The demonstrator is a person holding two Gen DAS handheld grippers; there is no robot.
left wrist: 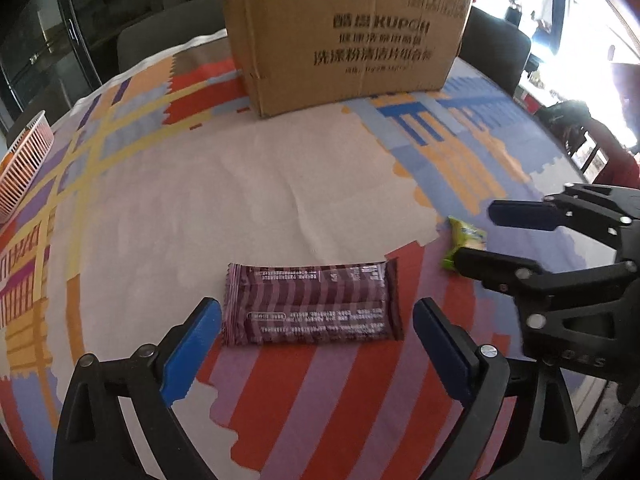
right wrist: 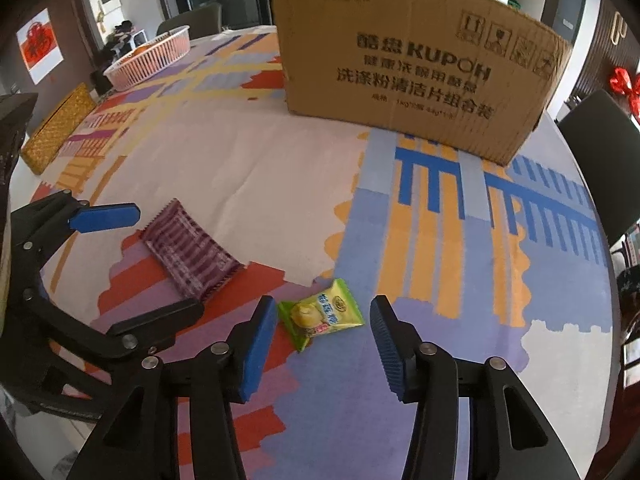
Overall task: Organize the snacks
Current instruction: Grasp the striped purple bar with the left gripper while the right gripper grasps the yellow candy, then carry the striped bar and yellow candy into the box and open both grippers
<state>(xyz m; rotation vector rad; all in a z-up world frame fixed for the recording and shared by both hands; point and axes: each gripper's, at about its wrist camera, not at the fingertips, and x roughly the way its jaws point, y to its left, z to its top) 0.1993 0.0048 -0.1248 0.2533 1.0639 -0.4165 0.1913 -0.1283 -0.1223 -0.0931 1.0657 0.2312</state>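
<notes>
Purple snack bar (left wrist: 312, 304): lies flat on the counter (left wrist: 256, 184), on the red and lilac stripes of the patterned cloth; printed back side faces up; it sits between the two blue pads of the left claw, apart from both.
Green snack packet (right wrist: 322, 312): lies flat on the counter just right of the purple snack bar; in the right wrist view its left corner is at or just beside the left pad, and it is clear of the right pad.
Left claw (left wrist: 316, 330): spread wide and empty, low over the counter, one pad at each short end of the purple snack bar.
Right claw (right wrist: 324, 334): spread wide and empty, straddling the green snack packet; in the left wrist view its fingers reach in from the right edge.
Cardboard box (right wrist: 416, 68): brown, printed with "KUPOH" and Chinese text; stands on the far side of the counter, well apart from both snacks.
Pink basket (right wrist: 150, 58): slatted plastic, on the far left of the counter.
Woven tray (right wrist: 60, 128): yellow, at the left edge of the counter, near the pink basket.
Chairs (right wrist: 600, 152): dark, around the counter.
</notes>
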